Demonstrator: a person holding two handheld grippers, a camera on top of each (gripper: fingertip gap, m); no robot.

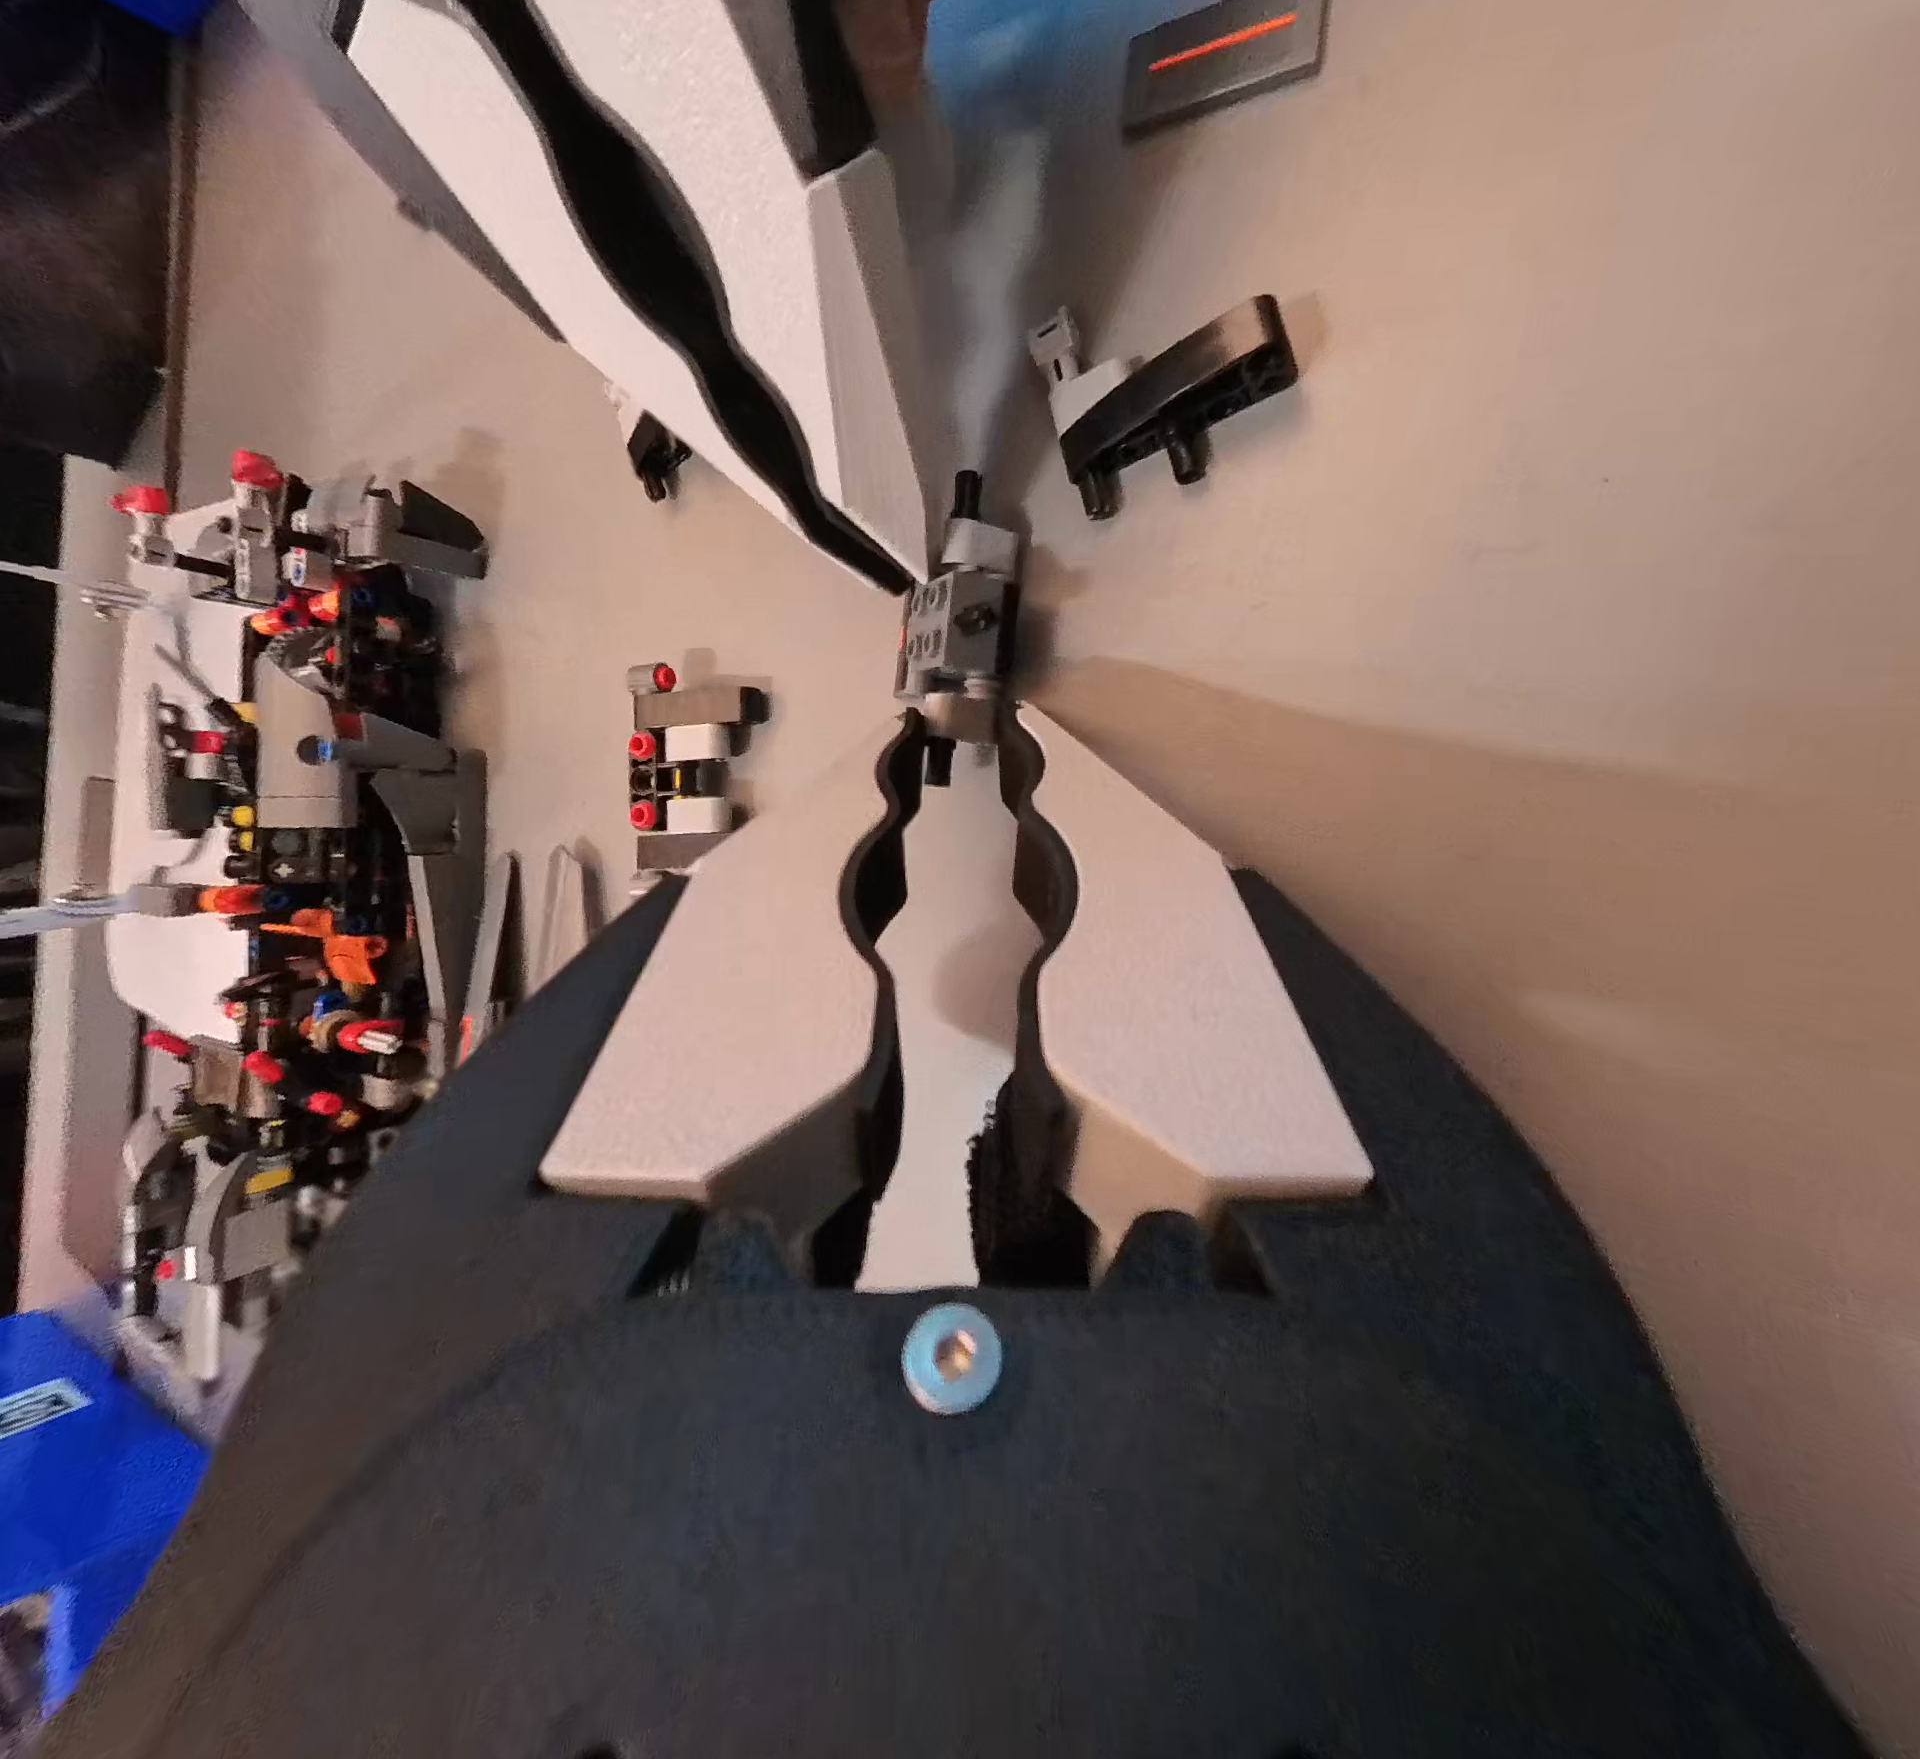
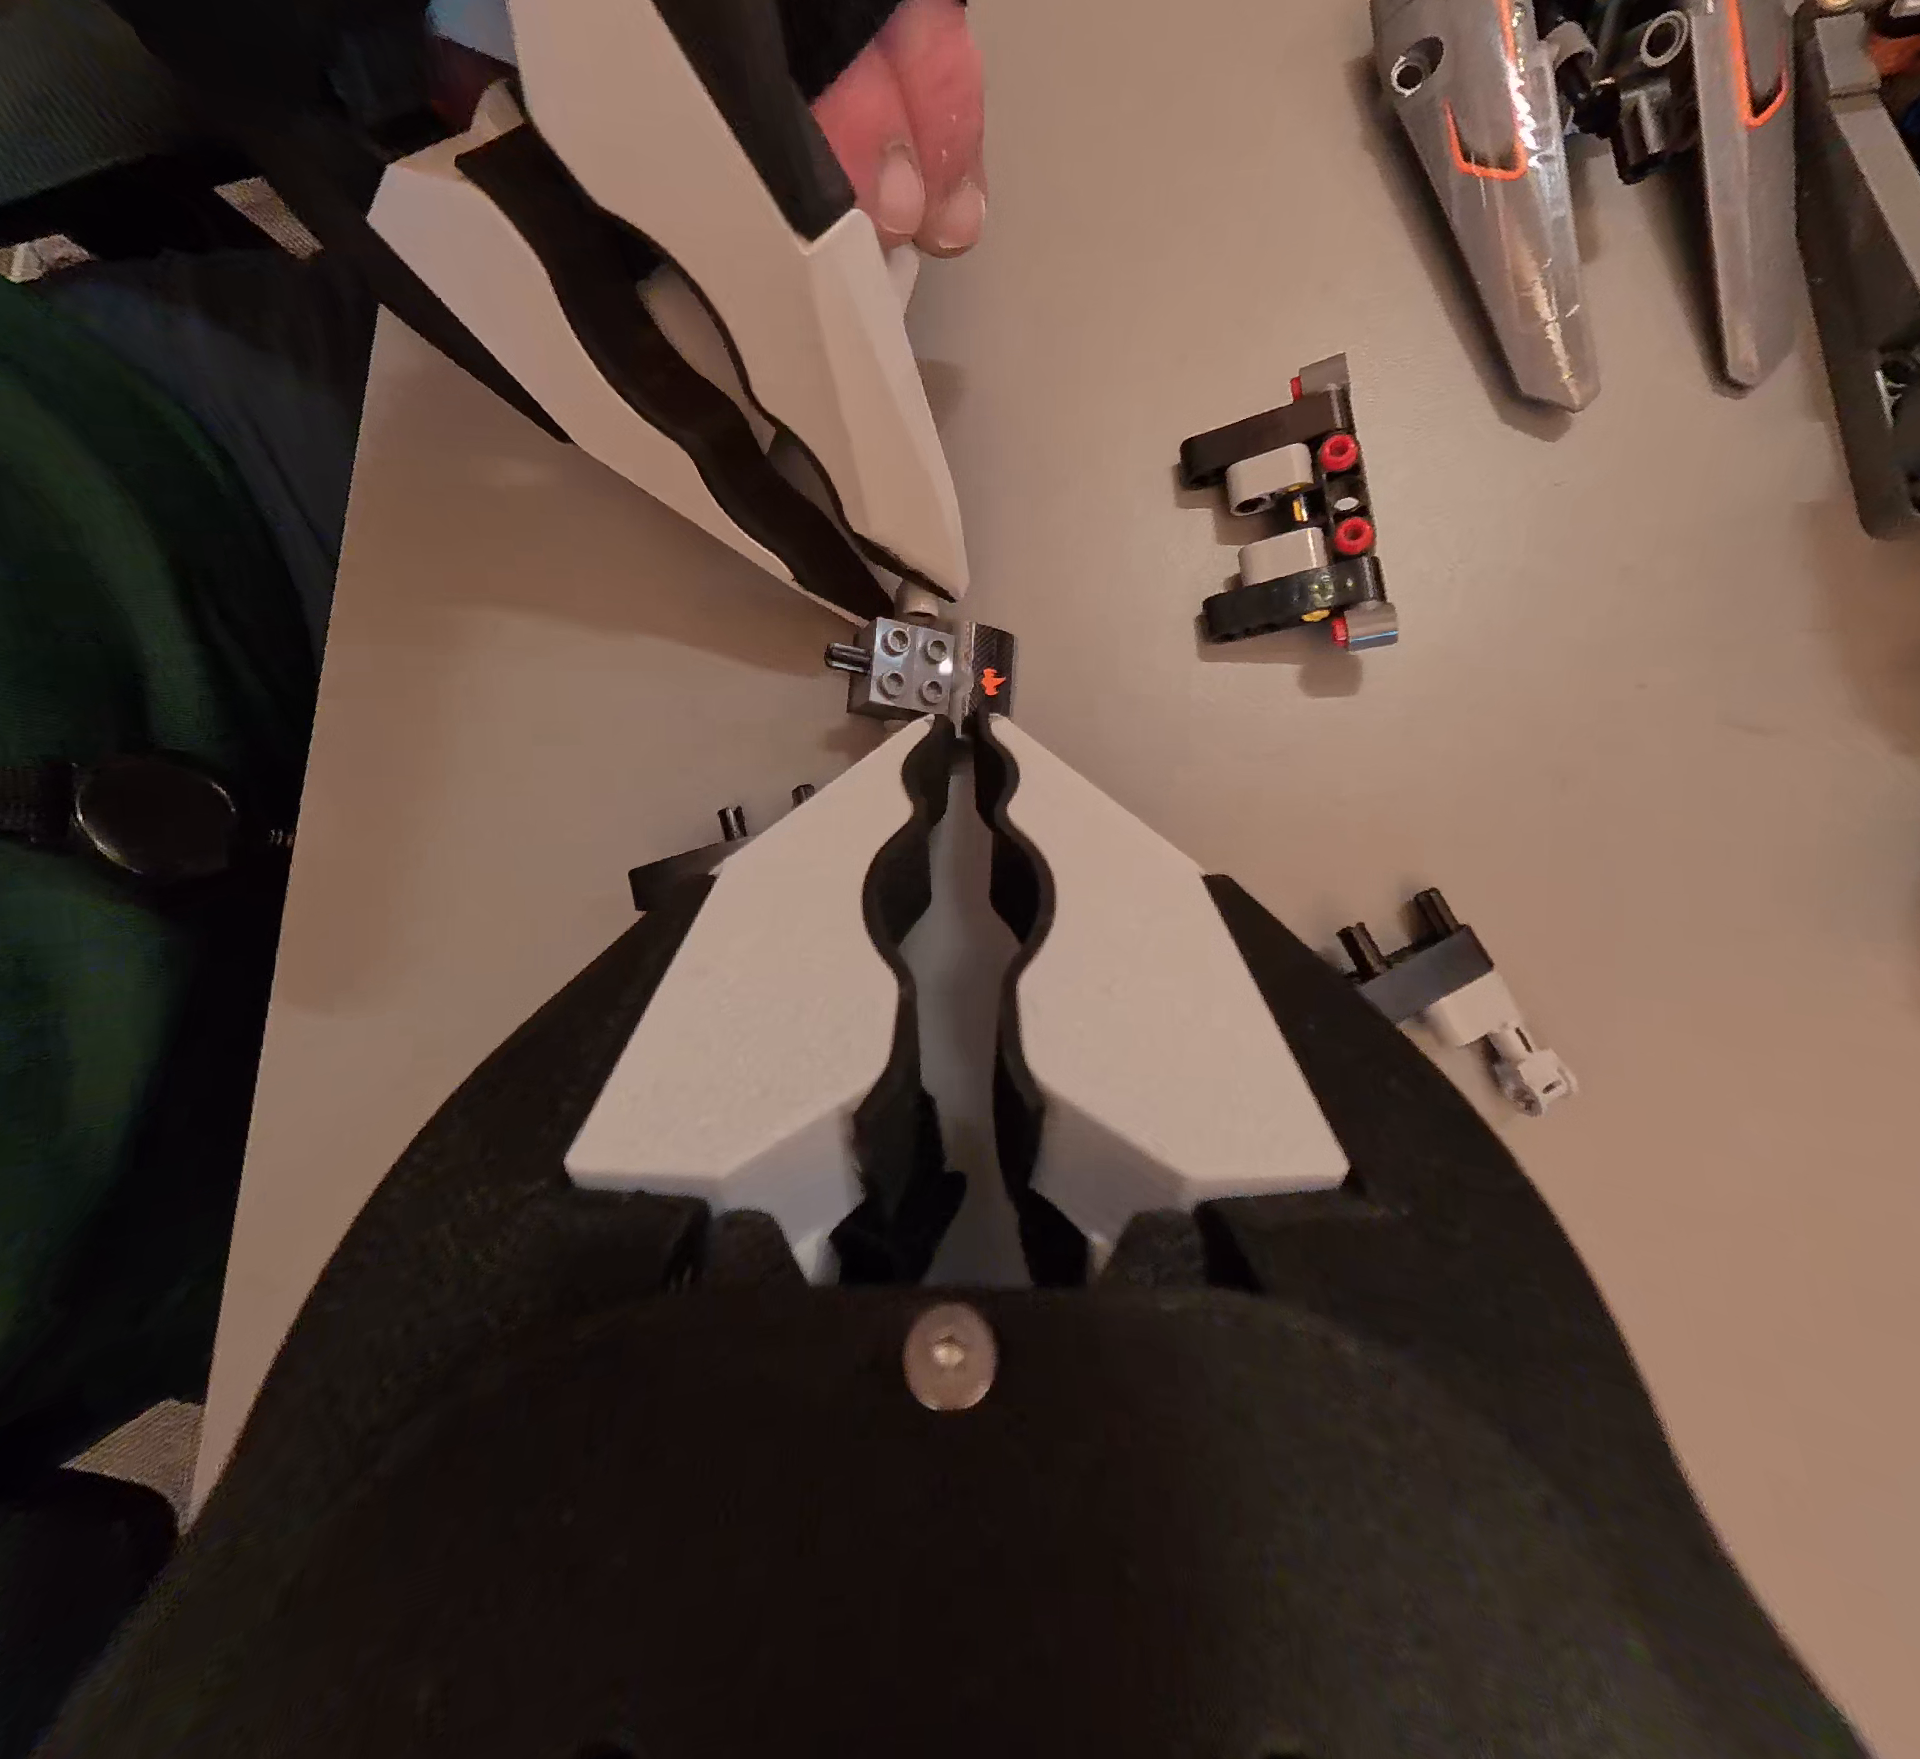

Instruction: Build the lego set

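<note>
Pinching grey brick assembly (image 1: 956,634) between them — left tongs (image 1: 961,722), right tongs (image 2: 956,722) both clamped.

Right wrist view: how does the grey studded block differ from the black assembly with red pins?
The grey studded block is held by the left gripper and right gripper; the black assembly lies free on the table. The block is smaller than the assembly. Both are lego parts.

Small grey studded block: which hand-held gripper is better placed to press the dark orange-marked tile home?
Right. The right hand-held gripper appears to pinch the dark tile with an orange mark already against the small grey studded block; the left hand-held gripper grips the block's opposite end, bracing it.
</note>
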